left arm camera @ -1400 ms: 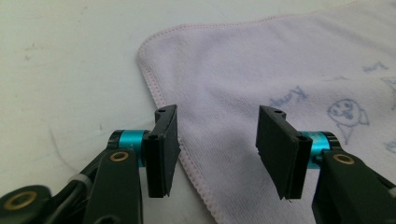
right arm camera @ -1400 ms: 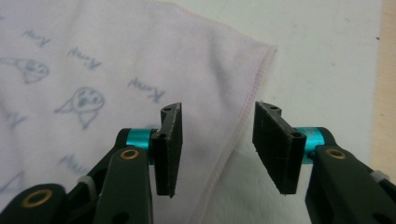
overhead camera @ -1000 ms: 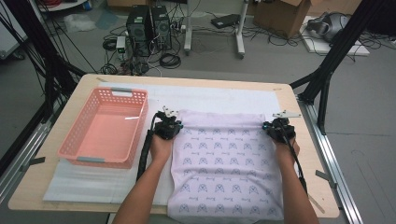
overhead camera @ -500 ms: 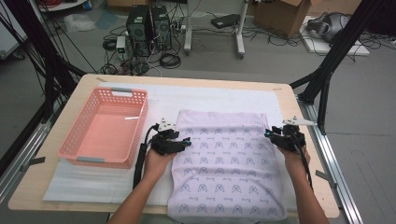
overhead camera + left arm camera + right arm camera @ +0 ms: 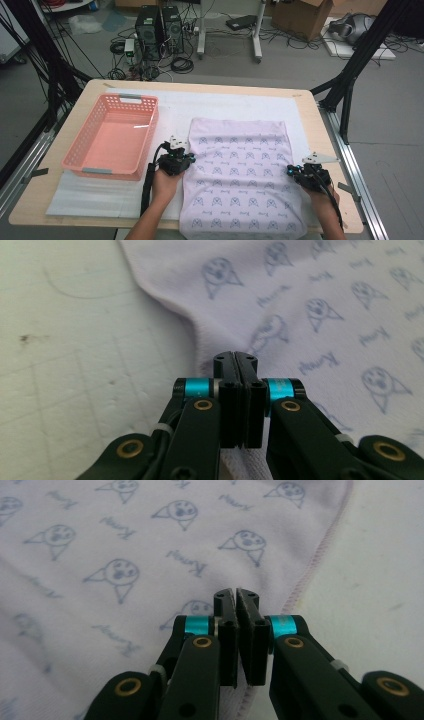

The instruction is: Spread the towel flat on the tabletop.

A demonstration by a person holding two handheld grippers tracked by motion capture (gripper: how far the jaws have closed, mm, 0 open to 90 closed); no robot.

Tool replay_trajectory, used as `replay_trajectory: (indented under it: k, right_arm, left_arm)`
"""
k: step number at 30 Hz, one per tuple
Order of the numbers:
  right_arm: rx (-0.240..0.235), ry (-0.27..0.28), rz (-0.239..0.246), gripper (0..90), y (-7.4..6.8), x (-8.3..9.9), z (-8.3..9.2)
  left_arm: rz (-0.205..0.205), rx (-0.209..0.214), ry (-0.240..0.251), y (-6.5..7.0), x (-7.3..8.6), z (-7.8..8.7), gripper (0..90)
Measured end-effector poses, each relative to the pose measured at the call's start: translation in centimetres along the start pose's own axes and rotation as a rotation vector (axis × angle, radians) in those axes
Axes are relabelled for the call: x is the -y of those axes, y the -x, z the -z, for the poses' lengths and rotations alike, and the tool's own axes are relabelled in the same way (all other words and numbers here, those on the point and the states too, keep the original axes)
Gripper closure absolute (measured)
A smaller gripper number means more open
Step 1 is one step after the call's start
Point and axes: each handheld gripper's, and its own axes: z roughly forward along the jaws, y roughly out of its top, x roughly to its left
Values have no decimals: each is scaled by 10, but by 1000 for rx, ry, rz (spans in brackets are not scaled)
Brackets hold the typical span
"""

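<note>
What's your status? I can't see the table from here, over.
Left claw shut on cloth left edge. Right claw shut on right edge. Cloth spread flat. Pink basket off to the left, nothing in the way.

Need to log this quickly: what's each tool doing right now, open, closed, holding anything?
Left tool: jaws just closed, pinching the left edge of the printed cloth.
Right tool: jaws just closed, pinching the cloth's right edge.

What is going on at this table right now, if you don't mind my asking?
A person is working a pale lilac cloth printed with small blue faces, spread on the white foam mat. The left gripper is shut on the cloth's left edge, the right gripper on its right edge. The empty pink plastic basket sits to the left.
</note>
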Motion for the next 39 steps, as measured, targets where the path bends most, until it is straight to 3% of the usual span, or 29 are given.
replay_trajectory:
  k: [1,3,4,6,9,11,14,17,19,24,26,27,29,30,32,33,34,36,39]
  right_arm:
    - [22,10,-13,882,1,0,-2]
    - [46,30,-32,881,3,0,-4]
    - [55,37,-35,868,2,1,-4]
    - [68,56,-47,757,-1,3,0]
    - [43,69,-80,664,0,10,13]
    - [20,81,-111,625,1,16,22]
    - [-11,101,-120,613,-2,29,37]
    - [-48,89,-124,607,-6,37,48]
    - [-64,91,-132,608,-11,44,56]
    - [-55,66,-145,636,-16,65,71]
    - [-71,46,-145,636,-20,71,72]
    - [-87,40,-139,624,-24,72,72]
    - [-94,43,-131,637,-28,71,70]
    - [-72,38,-103,667,-31,69,68]
    - [-42,31,-70,756,-34,67,67]
    - [-51,31,-72,835,-35,67,67]
    - [-69,30,-78,855,-35,67,66]
    - [-59,28,-64,866,-37,66,67]
    - [-58,19,-66,871,-36,69,73]
  left_arm:
    - [25,-9,14,-2,-1,-1,884]
    - [23,-19,24,1,0,0,873]
    - [21,-12,34,3,0,2,827]
    - [32,31,77,4,4,13,653]
    - [38,59,79,6,16,28,556]
    - [19,72,72,9,29,36,555]
    - [9,104,55,12,44,46,542]
    - [19,165,46,13,52,55,517]
    - [11,176,32,15,58,60,515]
    - [36,238,13,19,70,72,536]
    - [34,278,-13,22,73,75,624]
    - [28,280,-11,24,74,75,626]
    - [1,265,-3,31,77,75,635]
    - [-21,253,-5,33,77,74,668]
    - [-44,226,-11,35,76,73,815]
    - [-32,231,-18,34,75,73,846]
    - [-27,230,-25,33,74,74,859]
    - [-25,210,-26,32,75,78,869]
    - [-8,215,-28,28,80,86,870]
